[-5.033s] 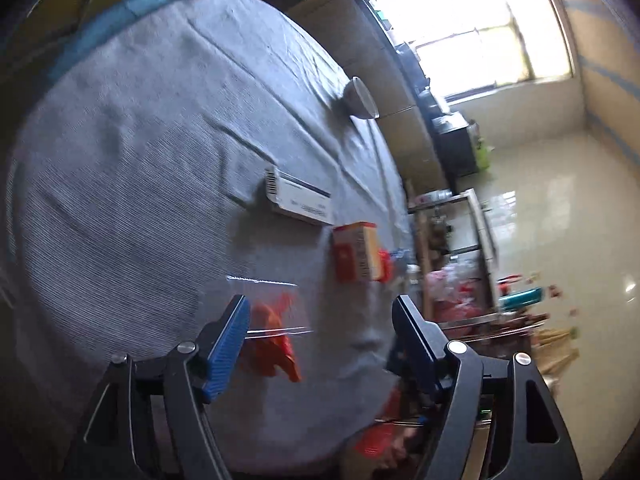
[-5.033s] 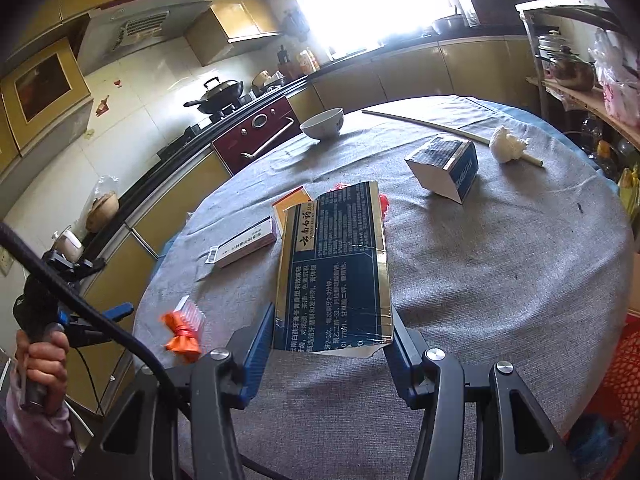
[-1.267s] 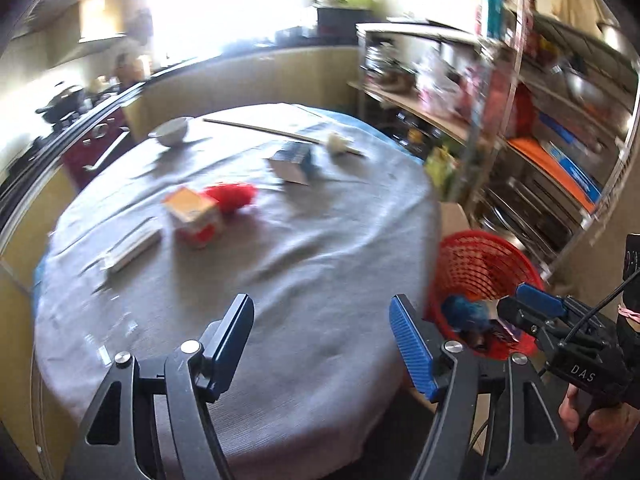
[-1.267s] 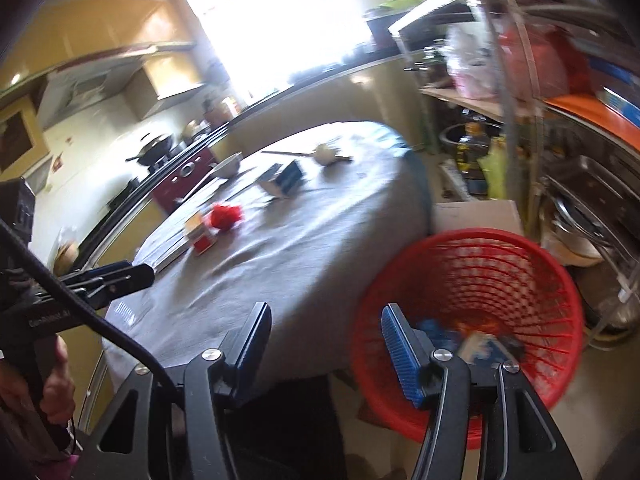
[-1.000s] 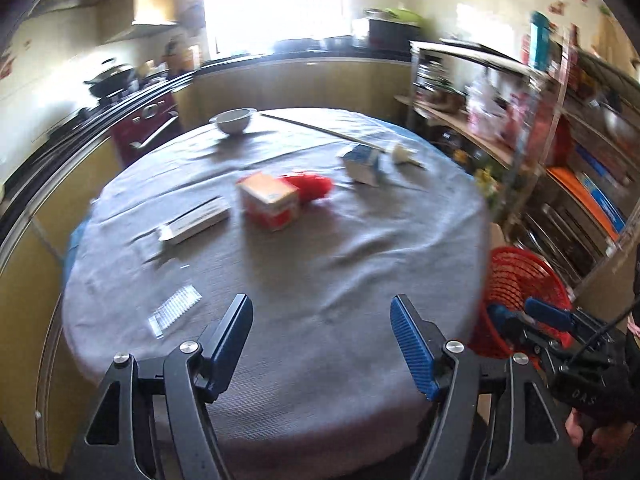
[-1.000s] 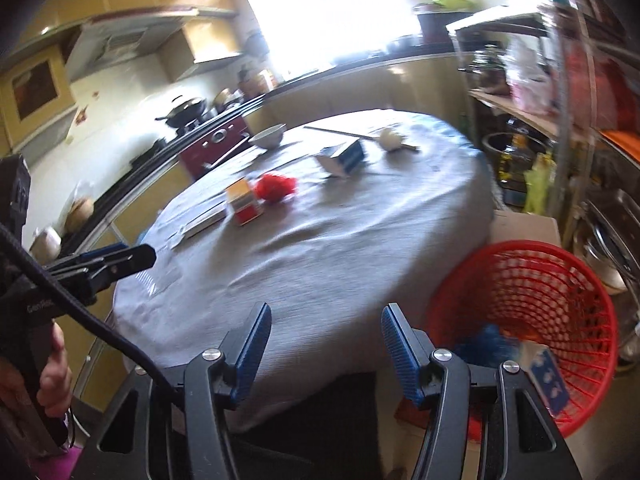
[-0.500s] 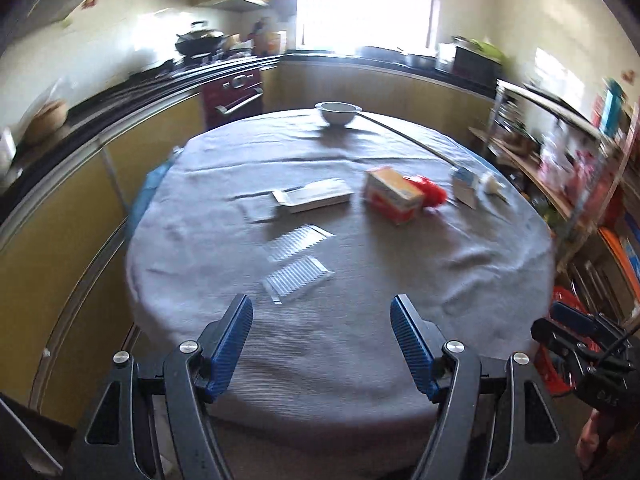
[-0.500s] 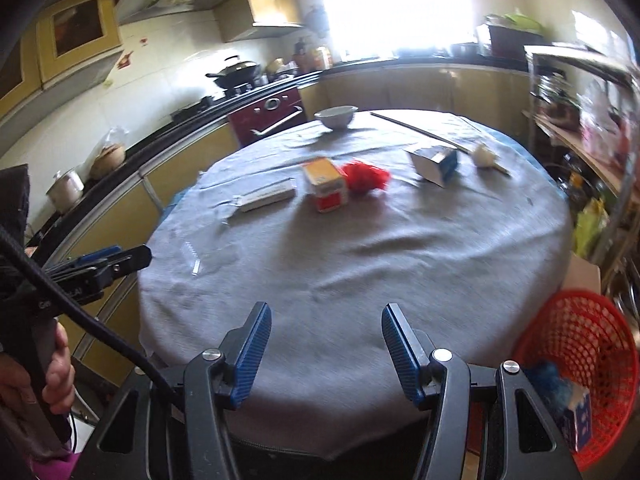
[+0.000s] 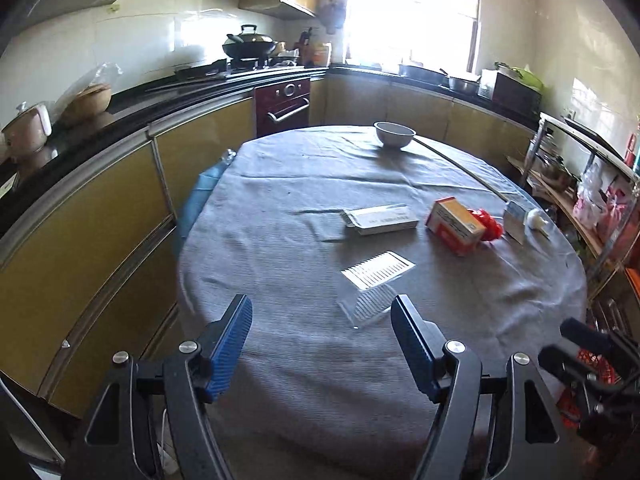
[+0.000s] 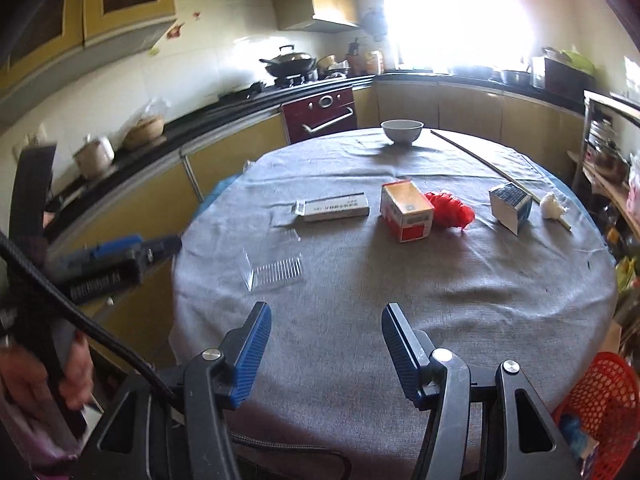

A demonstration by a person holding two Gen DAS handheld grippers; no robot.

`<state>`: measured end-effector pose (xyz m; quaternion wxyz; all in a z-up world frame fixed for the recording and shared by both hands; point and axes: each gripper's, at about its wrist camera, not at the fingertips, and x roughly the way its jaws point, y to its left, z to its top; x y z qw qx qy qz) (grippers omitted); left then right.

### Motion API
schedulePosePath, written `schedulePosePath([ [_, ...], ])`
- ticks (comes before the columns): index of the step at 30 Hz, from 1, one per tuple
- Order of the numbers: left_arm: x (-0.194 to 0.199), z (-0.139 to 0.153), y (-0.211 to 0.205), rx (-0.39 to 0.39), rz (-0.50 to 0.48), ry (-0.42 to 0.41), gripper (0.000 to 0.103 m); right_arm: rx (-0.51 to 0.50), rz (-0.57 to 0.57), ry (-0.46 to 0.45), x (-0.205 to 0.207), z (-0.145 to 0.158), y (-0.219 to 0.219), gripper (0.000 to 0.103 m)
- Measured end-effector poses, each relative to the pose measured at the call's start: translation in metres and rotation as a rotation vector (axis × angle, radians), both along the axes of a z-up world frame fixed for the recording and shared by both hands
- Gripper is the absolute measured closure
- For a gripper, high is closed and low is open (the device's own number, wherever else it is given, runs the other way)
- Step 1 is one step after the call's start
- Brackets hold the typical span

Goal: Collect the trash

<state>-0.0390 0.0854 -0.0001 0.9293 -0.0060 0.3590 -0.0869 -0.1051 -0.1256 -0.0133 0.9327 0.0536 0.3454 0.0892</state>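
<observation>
- The left gripper (image 9: 321, 340) is hovering over the near edge of the round bench (image 9: 304, 360), its blue fingers (image 9: 232, 344) spread wide and gripping nothing.
- The right gripper (image 10: 326, 350) is likewise hanging above the near rim of the bench, fingers (image 10: 252, 354) standing wide apart and empty.
- Just beyond the left gripper's fingers, a clear plastic tray (image 9: 370, 306) is lying flat on the grey cloth, with a second clear ribbed piece (image 9: 378, 270) lying just behind it; in the right wrist view they are blending together (image 10: 274, 270), so whether the two are touching is hard to say.
- Further in, a flat white box (image 9: 380, 220) is lying near the bench's middle.
- Beside it to the right, an orange-and-white carton (image 10: 406, 210) is standing, with a crumpled red wrapper (image 10: 450, 208) touching its far side.
- Further right, a small blue-and-white carton (image 10: 510, 202) is tilting beside a white garlic bulb (image 10: 552, 205).
- At the far edge, a white bowl (image 10: 402, 130) is sitting near a long thin stick (image 10: 480, 160).
- A red basket (image 10: 600, 408) is standing on the floor by the bench's right side, holding some trash already.
</observation>
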Motion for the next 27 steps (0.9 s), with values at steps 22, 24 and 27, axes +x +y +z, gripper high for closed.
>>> schedulePosePath([
  [22,0.019,-0.055,-0.006,0.042,-0.111,0.099,0.025,0.145,-0.061,0.140,0.059,-0.057,-0.062,0.042],
  [24,0.029,-0.056,-0.006,0.039,-0.114,0.104,0.025,0.145,-0.058,0.143,0.073,-0.057,-0.064,0.042],
  [27,0.046,-0.058,-0.009,0.038,-0.124,0.102,0.025,0.137,-0.056,0.128,0.102,-0.051,-0.068,0.042],
])
